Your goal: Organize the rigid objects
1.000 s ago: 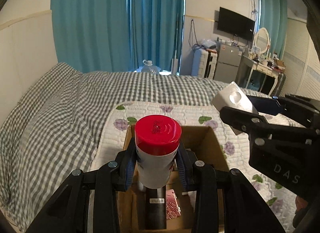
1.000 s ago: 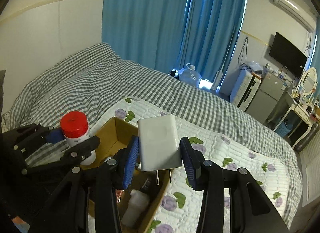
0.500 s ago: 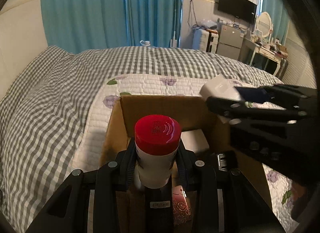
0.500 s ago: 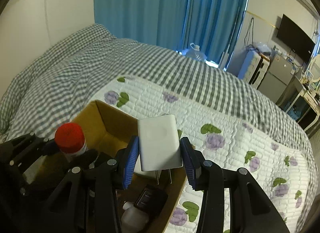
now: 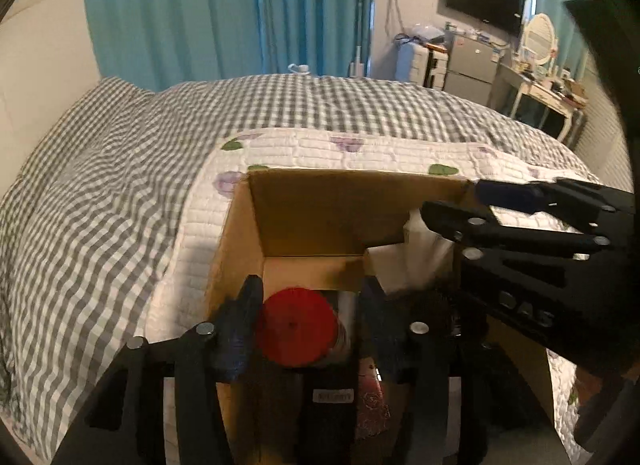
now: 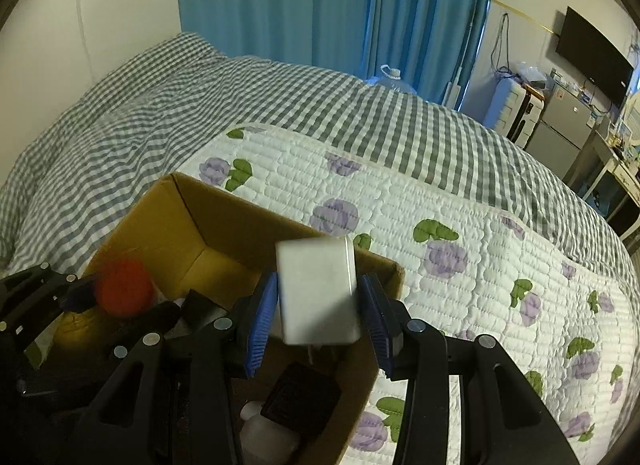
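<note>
- Tongs first: the left tongs (image 5: 306,325) sit low inside the cardboard box (image 5: 320,217), pads spread with a gap on the right side of the red-capped bottle (image 5: 297,332); the left pad is at the cap, so whether it still presses I cannot tell.
- Red-capped bottle lies between those pads, cap toward the camera, down among the box contents near the left wall.
- Right tongs (image 6: 320,313) hang over the box's right rim, blue pads standing apart from the white charger block (image 6: 318,291); a narrow gap shows on each side, so the block is loose between them, blurred.
- Below the block, a black item (image 6: 300,393) and a white bottle (image 6: 268,437) fill the near right corner, leaving little floor there.
- Far end of the box shows bare cardboard, the roomiest part.
- Beyond the far rim, the floral quilt (image 6: 440,225) spreads flat, then the checked bedspread (image 6: 200,85), both open.
- Blue curtains (image 6: 320,5) close the background.
</note>
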`<action>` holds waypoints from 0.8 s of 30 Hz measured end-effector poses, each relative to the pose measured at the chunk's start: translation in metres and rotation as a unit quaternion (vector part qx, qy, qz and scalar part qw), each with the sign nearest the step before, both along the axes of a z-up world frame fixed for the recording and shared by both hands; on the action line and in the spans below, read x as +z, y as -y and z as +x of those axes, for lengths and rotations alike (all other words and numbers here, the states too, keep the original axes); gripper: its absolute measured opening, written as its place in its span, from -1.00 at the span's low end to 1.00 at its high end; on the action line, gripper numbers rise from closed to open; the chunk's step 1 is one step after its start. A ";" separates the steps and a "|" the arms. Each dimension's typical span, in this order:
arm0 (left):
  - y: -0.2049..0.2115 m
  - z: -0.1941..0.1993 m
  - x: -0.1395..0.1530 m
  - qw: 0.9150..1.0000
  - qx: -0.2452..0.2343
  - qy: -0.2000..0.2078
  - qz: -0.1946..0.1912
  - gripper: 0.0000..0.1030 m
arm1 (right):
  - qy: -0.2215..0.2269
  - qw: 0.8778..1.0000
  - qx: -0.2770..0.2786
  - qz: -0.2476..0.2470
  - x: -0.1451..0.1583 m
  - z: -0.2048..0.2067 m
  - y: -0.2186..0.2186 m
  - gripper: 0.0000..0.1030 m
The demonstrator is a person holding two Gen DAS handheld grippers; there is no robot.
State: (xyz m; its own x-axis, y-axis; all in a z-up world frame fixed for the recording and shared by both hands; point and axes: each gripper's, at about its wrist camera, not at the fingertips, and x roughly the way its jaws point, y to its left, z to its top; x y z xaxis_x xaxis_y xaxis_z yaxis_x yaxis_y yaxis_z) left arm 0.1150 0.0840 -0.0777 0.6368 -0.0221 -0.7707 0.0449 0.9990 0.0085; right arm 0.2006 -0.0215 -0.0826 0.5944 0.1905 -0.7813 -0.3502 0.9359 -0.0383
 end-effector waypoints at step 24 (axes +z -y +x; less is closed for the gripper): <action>0.038 -0.056 0.130 0.993 -0.008 0.120 0.015 0.31 | 0.091 0.993 -0.066 0.023 0.121 -0.079 0.077 0.36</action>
State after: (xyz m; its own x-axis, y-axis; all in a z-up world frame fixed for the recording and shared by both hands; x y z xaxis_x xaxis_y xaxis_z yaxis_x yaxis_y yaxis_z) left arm 0.0595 0.0462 0.0527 0.8021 -0.0131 -0.5970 0.0544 0.9972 0.0512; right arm 0.1216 -0.0981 0.0389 0.7475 0.1346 -0.6505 -0.2158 0.9753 -0.0462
